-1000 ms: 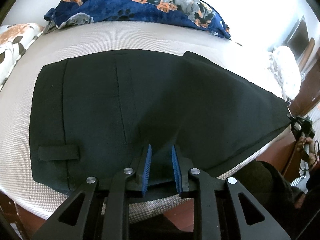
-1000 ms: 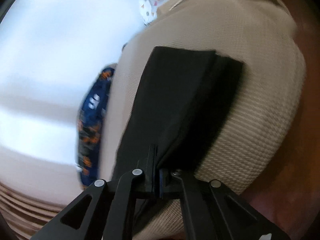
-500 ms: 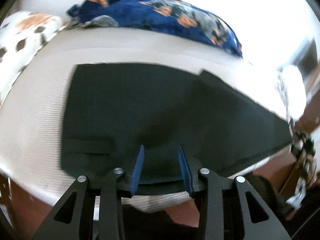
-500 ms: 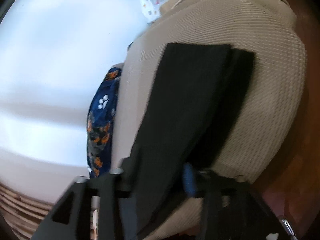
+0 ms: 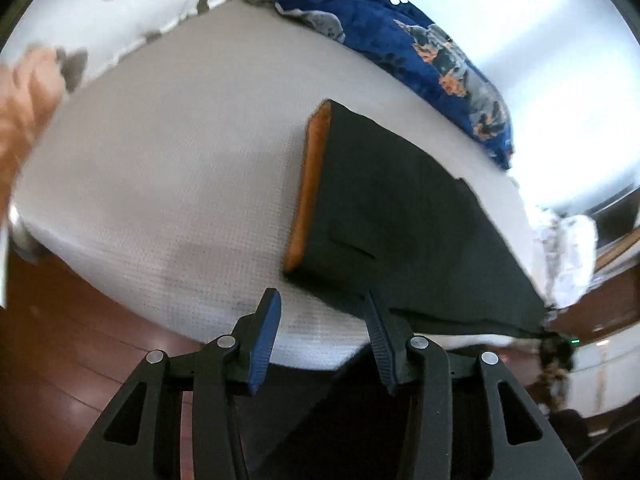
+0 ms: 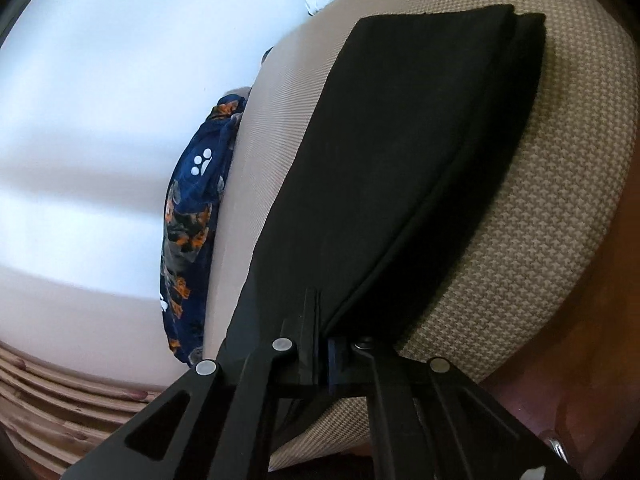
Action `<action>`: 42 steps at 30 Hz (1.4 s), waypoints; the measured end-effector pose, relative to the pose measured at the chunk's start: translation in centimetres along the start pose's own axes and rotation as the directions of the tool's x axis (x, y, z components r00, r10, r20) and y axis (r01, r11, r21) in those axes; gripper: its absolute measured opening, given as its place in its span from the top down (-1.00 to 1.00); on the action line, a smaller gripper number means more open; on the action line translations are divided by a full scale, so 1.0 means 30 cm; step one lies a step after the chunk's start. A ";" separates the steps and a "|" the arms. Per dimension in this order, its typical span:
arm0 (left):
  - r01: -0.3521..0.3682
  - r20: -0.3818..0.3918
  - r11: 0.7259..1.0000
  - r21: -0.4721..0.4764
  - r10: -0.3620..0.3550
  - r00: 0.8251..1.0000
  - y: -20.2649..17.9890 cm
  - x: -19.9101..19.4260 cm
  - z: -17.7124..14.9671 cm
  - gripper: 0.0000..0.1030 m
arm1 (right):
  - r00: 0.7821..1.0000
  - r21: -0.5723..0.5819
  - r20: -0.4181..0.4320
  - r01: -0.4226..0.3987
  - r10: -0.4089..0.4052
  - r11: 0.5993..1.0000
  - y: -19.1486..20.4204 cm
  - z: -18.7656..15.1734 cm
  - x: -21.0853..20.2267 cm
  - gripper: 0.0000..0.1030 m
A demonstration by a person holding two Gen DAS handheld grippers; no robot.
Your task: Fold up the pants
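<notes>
- Lying flat on the bed [image 5: 168,184], the black pants [image 5: 404,216] stretch ahead and to the right of the left tool [image 5: 324,332], their long axis running from the orange-lined waistband [image 5: 310,188] at the left end away toward the far right end.
- Left tool: jaws opening, blue pads apart, nothing between them but bare bed cover; the near edge of the pants sits just beyond and beside its right finger, so this tool is the one free to take a new hold, and the waistband end is nearer to it.
- Right tool [image 6: 322,344]: jaws pinched together on the narrow end of the pants [image 6: 400,160], which run away from it lengthwise, layered double along the right edge.
- Bed surface: beige woven cover, springy-looking, with its edge close under both tools.
- Around: a navy dog-print blanket [image 5: 404,36] along the far side, a floral pillow [image 5: 120,4] at far left, a white wall, and reddish wood floor [image 5: 60,352] below.
</notes>
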State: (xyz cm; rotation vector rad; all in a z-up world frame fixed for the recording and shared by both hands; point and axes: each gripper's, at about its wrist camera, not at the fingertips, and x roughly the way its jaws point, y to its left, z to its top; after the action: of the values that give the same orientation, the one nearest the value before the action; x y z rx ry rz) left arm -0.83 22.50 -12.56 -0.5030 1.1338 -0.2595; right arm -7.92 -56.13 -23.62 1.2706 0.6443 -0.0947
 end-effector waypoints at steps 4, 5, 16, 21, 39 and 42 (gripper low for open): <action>0.084 -0.035 0.996 -0.025 -0.085 0.996 -0.014 0.036 0.000 0.13 | 1.000 0.014 -0.004 -0.026 0.026 1.000 -0.019 0.002 0.001 0.91; 0.083 -0.043 0.996 -0.022 -0.084 0.996 -0.018 0.045 0.005 0.13 | 0.999 0.020 -0.005 -0.036 0.037 0.999 -0.027 0.003 0.001 0.91; 0.084 -0.049 0.995 -0.060 -0.087 0.995 -0.028 0.127 0.059 0.13 | 1.000 -0.011 -0.004 -0.007 0.007 1.000 -0.012 -0.003 0.001 0.91; 0.021 -0.034 0.998 -0.053 -0.023 0.999 -0.028 0.130 0.056 0.43 | 1.000 -0.028 -0.012 0.010 -0.011 1.000 0.002 -0.001 -0.007 0.91; -0.135 0.104 0.989 -0.066 0.141 0.985 -0.029 -0.044 0.070 0.43 | 0.999 0.046 0.007 -0.046 0.045 0.998 -0.047 0.008 -0.059 0.87; -0.157 0.139 0.988 0.013 0.153 0.978 -0.124 -0.059 0.087 0.43 | 0.998 0.061 0.046 -0.056 0.053 0.997 -0.056 0.017 -0.089 0.84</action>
State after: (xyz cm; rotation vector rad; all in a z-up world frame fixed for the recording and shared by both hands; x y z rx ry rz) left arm 1.01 20.74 -8.42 -0.4029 1.0285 -0.1007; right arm -10.61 -57.87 -23.64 1.3417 0.5717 -0.0987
